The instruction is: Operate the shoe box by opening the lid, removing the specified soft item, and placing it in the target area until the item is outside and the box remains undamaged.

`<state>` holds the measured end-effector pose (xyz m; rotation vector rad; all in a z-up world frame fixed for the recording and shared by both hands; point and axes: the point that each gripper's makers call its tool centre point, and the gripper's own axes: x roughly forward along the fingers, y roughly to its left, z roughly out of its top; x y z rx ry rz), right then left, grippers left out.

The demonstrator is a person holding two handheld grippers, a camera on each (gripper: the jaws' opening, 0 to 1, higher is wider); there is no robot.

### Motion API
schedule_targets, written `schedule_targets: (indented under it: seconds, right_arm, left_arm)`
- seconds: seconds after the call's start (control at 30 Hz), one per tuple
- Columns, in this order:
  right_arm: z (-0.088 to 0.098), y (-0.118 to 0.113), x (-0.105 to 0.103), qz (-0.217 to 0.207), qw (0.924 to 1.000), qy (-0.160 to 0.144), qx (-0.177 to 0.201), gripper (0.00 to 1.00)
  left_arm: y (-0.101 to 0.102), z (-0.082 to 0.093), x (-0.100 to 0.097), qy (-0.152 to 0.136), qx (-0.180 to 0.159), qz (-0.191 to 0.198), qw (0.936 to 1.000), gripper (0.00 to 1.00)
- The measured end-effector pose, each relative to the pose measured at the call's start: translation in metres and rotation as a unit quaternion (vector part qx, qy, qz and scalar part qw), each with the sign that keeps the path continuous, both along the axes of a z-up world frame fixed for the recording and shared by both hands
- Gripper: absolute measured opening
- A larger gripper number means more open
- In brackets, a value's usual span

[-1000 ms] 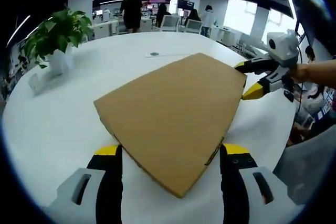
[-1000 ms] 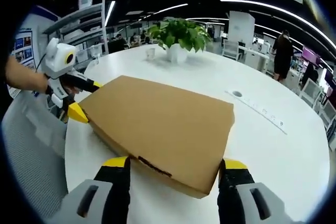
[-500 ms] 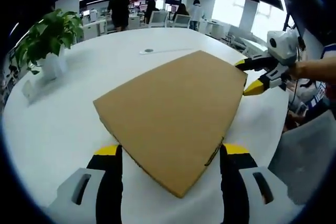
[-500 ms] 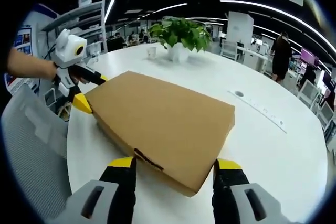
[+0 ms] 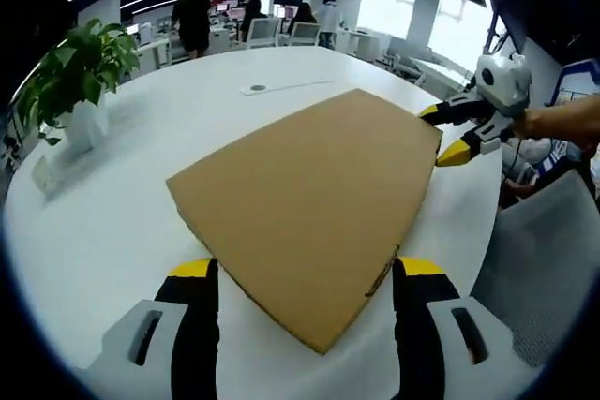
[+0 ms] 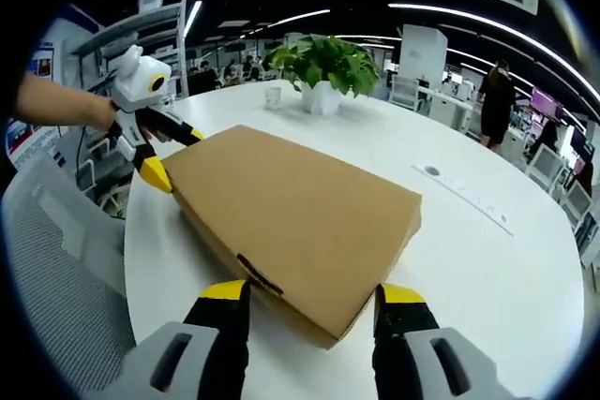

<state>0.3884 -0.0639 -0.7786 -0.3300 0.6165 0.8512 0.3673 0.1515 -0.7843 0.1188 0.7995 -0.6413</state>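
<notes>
The white round table carries the closed shoe box, lid on, lying flat near its edge; the left hand-held gripper straddles one box corner with jaws wide; the right hand-held gripper brackets the opposite corner, equally wide; a potted plant stands well apart.

One box, one plant, two grippers, one round white desk, one grey chair.
</notes>
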Motion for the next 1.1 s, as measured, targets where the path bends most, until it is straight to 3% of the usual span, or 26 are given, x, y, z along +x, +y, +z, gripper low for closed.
schedule_targets:
  seconds: [1.1]
  right_arm:
    - [0.002,0.033,-0.041,-0.031,0.9994,0.002,0.016,0.44]
  left_arm:
    - [0.037,0.0,-0.009,0.017,0.014,-0.077,0.9967,0.78]
